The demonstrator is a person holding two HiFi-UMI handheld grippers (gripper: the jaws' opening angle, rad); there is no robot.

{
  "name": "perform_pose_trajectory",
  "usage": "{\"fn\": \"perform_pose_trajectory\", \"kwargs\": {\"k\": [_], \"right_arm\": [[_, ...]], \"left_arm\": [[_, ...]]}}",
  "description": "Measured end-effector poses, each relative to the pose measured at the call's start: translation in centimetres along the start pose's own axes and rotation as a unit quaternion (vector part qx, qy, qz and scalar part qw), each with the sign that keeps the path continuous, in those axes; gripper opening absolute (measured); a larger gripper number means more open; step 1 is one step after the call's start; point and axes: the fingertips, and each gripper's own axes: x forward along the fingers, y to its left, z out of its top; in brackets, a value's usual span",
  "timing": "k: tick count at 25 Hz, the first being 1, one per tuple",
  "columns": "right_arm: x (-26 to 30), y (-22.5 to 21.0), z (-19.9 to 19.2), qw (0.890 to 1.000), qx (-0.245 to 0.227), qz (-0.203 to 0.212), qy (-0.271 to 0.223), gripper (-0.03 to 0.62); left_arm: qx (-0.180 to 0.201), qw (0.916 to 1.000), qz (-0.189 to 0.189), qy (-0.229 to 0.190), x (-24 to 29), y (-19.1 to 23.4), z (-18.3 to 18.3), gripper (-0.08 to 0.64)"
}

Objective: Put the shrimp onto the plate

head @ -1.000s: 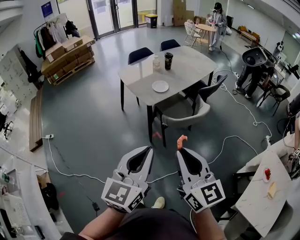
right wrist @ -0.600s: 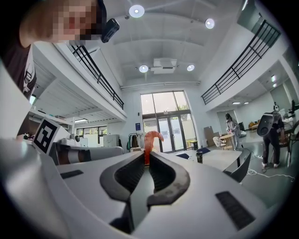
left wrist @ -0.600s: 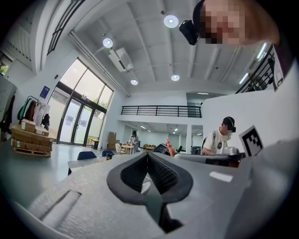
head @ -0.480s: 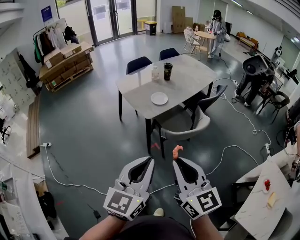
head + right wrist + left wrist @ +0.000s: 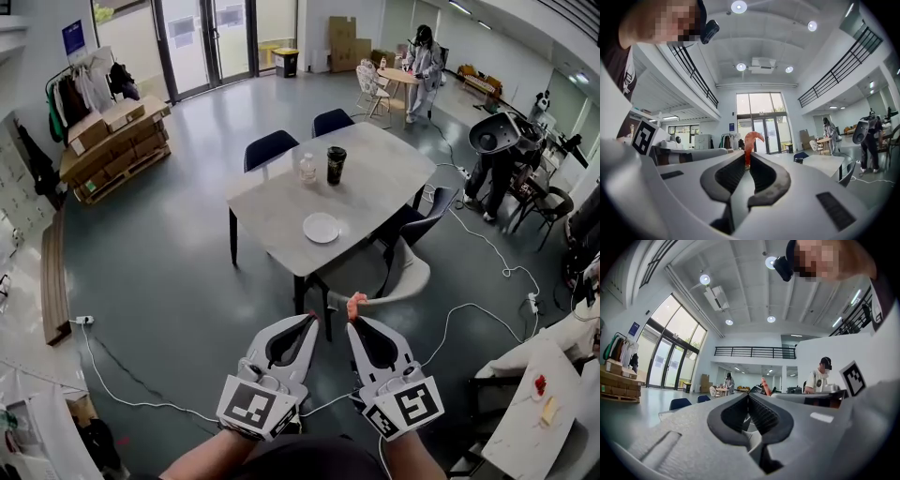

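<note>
Both tongs are held level, side by side low in the head view, over the grey floor [image 5: 169, 281].

Left tongs [image 5: 308, 320]: white plastic with dark ribbed pads. The left gripper view [image 5: 748, 396] shows the tips pressed together with nothing between them.

Right tongs [image 5: 352, 320]: same build, pinching a curled orange-pink shrimp [image 5: 356, 302] at the very tips. In the right gripper view [image 5: 747, 161] the shrimp [image 5: 750, 143] stands upright from the pads, its curved end hooking over at the top. It is in the air, short of the near corner of the surface.

Beyond the tips: a grey shell chair [image 5: 398, 281] drawn up to the pale grey rectangular surface [image 5: 375, 178]. A dark chair [image 5: 427, 202] is at the right edge.

Small round white plate [image 5: 321, 227]: flat on the surface, near its near corner, just in from the edge facing the grey chair. It is bare.

Tall black cup [image 5: 336, 164] and clear plastic bottle [image 5: 307, 169]: upright, just beside each other, toward the far-left edge.

Two dark blue chairs [image 5: 270, 147] stand behind that edge.

White cable [image 5: 103, 361] trails over the floor on the left.

Far left: cardboard boxes [image 5: 108, 141] stacked on a pallet. At the far end, a person [image 5: 422, 56] stands at a small round table.
</note>
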Motion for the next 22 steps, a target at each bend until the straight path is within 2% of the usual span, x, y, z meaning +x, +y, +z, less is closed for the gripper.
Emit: {"fn": "perform_pose_trajectory", "kwargs": {"k": [7, 12, 22], "right_arm": [[6.9, -1.0, -0.9, 1.000, -0.001, -0.020, 0.017, 0.032], [9.8, -1.9, -1.7, 0.999, -0.009, -0.021, 0.030, 0.032], [16.6, -6.2, -3.3, 0.999, 0.010, -0.002, 0.039, 0.032]], "left_arm": [[-0.014, 0.9996, -0.022, 0.006, 3.4, 6.6, -0.3, 0.008], [-0.031, 0.9992, -0.024, 0.009, 5.4, 8.8, -1.2, 0.008], [-0.035, 0.9993, -0.002, 0.013, 10.8, 14.4, -2.6, 0.008]]}}
